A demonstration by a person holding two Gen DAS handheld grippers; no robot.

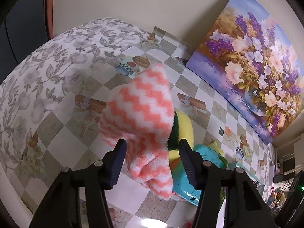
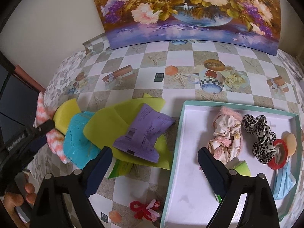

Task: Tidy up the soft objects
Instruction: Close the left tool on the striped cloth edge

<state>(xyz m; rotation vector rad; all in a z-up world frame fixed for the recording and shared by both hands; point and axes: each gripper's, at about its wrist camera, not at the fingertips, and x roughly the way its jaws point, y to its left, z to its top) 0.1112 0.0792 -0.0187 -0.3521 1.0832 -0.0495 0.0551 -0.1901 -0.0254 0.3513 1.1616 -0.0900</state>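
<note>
A pink and white zigzag fuzzy sock [image 1: 140, 112] hangs between the fingers of my left gripper [image 1: 152, 152], which looks open around it; contact is unclear. The sock also shows at the left of the right wrist view [image 2: 55, 138], beside the left gripper [image 2: 40, 131]. Behind it lie a yellow sponge [image 1: 185, 127] and a turquoise cloth [image 2: 79, 138]. My right gripper [image 2: 154, 159] is open and empty above the table. A white tray with teal rim [image 2: 180, 133] holds a pink scrunchie [image 2: 226, 138], a leopard scrunchie [image 2: 262, 136] and a blue face mask [image 2: 283, 184].
A lime cloth [image 2: 114, 121] with a purple packet [image 2: 144, 133] lies left of the tray. A red and pink yarn bow [image 2: 146, 209] lies near the front. A flower painting [image 2: 190, 9] leans on the wall. A red tape roll [image 2: 280, 153] is in the tray.
</note>
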